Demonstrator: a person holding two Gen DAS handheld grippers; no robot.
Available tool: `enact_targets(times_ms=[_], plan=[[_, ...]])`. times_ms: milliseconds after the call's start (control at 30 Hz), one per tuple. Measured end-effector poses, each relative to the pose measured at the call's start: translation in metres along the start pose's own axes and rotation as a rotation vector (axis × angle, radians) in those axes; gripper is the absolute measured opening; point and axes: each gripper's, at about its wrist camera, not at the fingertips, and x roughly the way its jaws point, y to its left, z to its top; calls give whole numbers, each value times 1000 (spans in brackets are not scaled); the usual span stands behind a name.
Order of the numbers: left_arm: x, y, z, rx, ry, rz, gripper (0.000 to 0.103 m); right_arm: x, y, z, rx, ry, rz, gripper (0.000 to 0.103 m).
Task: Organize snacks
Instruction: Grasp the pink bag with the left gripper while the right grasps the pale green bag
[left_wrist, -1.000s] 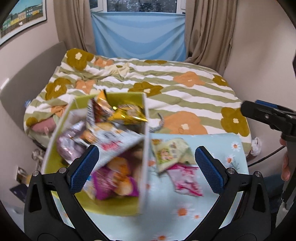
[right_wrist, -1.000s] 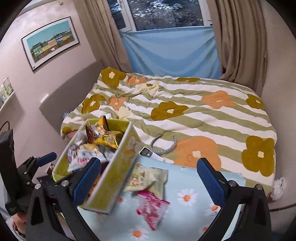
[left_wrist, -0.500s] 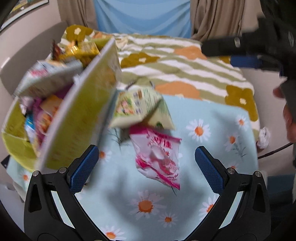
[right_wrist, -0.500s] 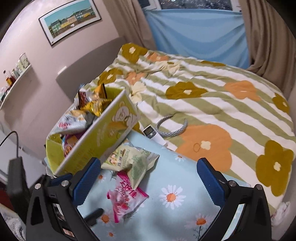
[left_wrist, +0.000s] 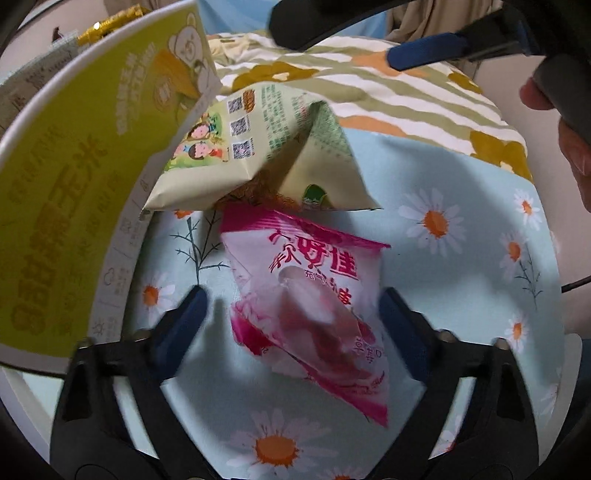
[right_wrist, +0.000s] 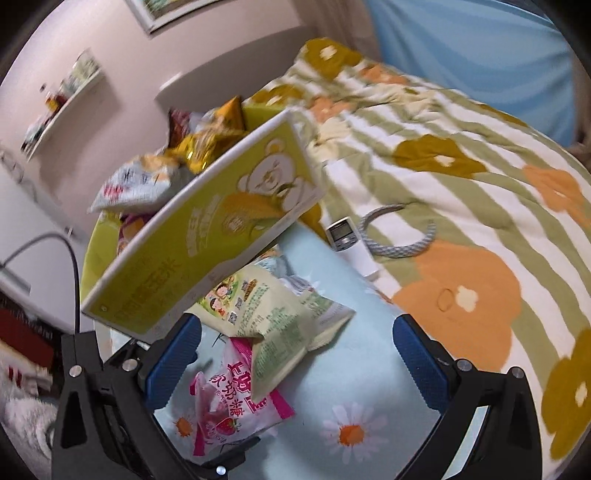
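— Left tongs (left_wrist: 291, 317)? How wide, gripping anything?

— Partly open, jaws just been closing in. Straddling the pink-and-white crinkly plastic sweet packet (left_wrist: 314, 310); right pad looks right at the packet's edge, left pad apart from it with a strip of cloth showing between. No firm pinch visible.

— And that packet, placed where?

— Flat on the pale-blue daisy-print cloth (left_wrist: 461, 288) over the counter, just in front of the cream-green printed snack bag (left_wrist: 258, 147), top edge tucked under that bag.

— The bag itself?

— Leaning against the side of the yellow-green cardboard box with a bear drawing (left_wrist: 74, 177); box to the left of the pink packet, tilted, stuffed with more snack packets (right_wrist: 147, 181).

— Right tongs (right_wrist: 295, 354)?

— Wide open, gripping nothing. Hanging above the cream-green bag and the pink packet, one blue pad close to the box's lower corner, the other over bare cloth.

— Behind the pink packet, further off?

— Bed with a green-striped flower quilt (right_wrist: 480, 192), a white remote control (right_wrist: 351, 243) and a grey braided cord (right_wrist: 402, 247) lying on it.
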Motion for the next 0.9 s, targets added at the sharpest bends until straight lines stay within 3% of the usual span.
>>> enact_targets(times_ms=[67, 200, 700, 867, 900], plan=[[4, 4, 1, -13, 13, -12, 67, 11, 4, 5, -49, 27, 20, 103], [2, 14, -1, -22, 15, -13, 62, 28, 8, 9, -126, 76, 49, 103], [-1, 37, -4, -65, 33, 2, 57, 73, 14, 10, -181, 155, 99, 102], [-1, 37, 0, -59, 35, 7, 56, 81, 14, 7, -181, 168, 91, 77], [-1, 36, 0, -59, 35, 7, 56, 80, 15, 6, -182, 161, 92, 76]])
